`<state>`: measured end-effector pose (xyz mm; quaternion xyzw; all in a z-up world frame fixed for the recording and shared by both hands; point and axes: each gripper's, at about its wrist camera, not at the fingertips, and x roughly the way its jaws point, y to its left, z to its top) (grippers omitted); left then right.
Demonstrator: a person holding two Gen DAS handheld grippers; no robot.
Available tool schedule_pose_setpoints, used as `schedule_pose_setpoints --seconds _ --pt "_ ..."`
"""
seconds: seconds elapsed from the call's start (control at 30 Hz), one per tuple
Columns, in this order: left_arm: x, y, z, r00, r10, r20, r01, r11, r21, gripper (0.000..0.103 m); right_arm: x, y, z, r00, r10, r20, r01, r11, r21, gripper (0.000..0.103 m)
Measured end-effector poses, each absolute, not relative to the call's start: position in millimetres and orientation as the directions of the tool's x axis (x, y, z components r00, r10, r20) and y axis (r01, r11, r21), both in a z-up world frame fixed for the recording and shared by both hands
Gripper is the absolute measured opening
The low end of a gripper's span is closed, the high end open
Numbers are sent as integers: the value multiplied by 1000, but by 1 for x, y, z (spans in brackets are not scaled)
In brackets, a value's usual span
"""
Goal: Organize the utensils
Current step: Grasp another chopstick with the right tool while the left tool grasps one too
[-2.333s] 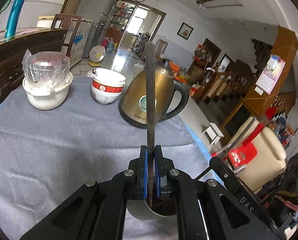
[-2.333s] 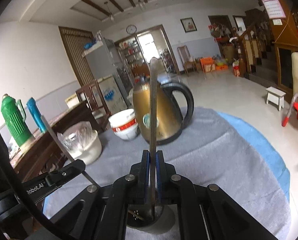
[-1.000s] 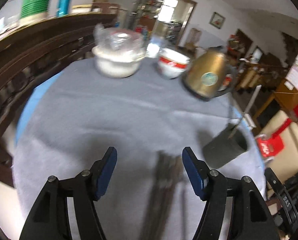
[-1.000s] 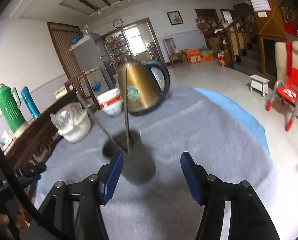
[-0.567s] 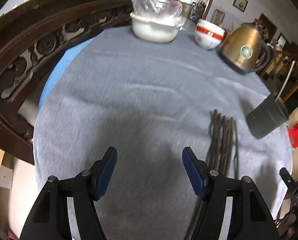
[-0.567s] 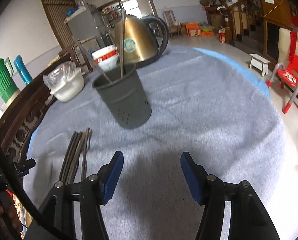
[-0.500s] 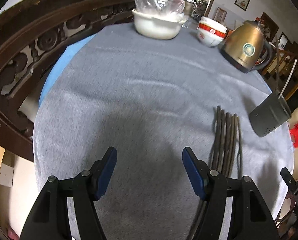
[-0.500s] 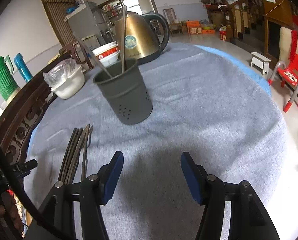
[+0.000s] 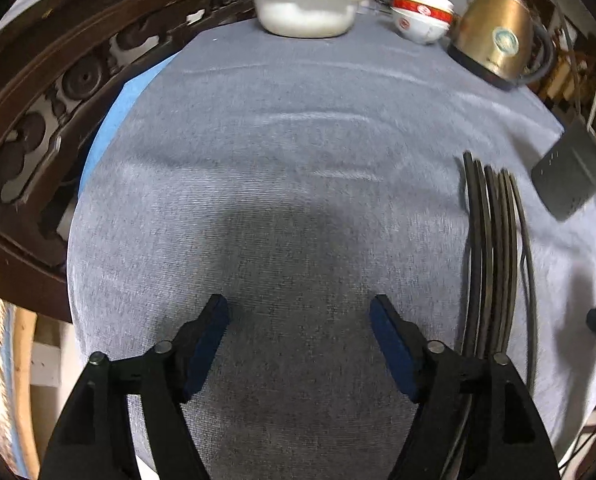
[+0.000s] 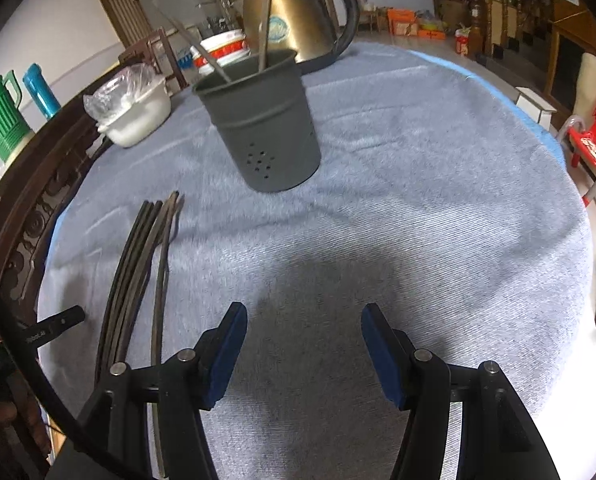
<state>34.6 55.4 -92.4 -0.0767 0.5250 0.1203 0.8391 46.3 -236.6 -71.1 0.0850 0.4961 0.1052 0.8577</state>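
Several dark chopsticks (image 9: 494, 248) lie side by side on the grey tablecloth (image 9: 289, 184), to the right of my left gripper (image 9: 300, 308). Its jaws are opening and hold nothing. In the right wrist view the same chopsticks (image 10: 137, 256) lie to the left of my right gripper (image 10: 302, 316), which is open and empty above bare cloth. A dark grey utensil cup (image 10: 257, 120) stands upright ahead of it with two chopsticks leaning inside. The cup (image 9: 570, 172) shows at the right edge of the left wrist view.
A gold kettle (image 10: 293, 12), a red-and-white bowl (image 9: 420, 16) and a white pot under plastic wrap (image 9: 306, 4) stand at the far side. A carved dark wooden chair back (image 9: 49, 92) borders the table's left. Green and blue flasks (image 10: 1, 112) stand beyond it.
Both grippers let go of chopsticks into the cup, then opened, drew back and tilted down toward the table. The loose chopsticks now lie close beside both. The left jaws spread wider.
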Motion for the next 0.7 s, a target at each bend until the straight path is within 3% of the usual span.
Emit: schedule_pose_setpoints --seconds 0.1,0.27,0.4,0.6,0.7 --pt "33 54 -95 422 126 -898 -290 957 -2 88 51 -220 -64 439 321 -839 -165 947 276 63" --pt "31 53 -96 422 124 -898 -287 958 -3 93 63 -186 -60 337 411 -847 -256 906 337 62" --pt "31 54 -97 424 119 -898 -278 960 -4 94 80 -156 -68 259 415 -872 -290 895 340 38" --pt "33 54 -97 417 116 -901 -279 960 -5 95 97 -127 -72 208 376 -903 -308 901 304 36" --pt "33 53 -97 413 112 -904 -274 962 -6 95 109 -119 -86 132 367 -921 -281 905 320 13"
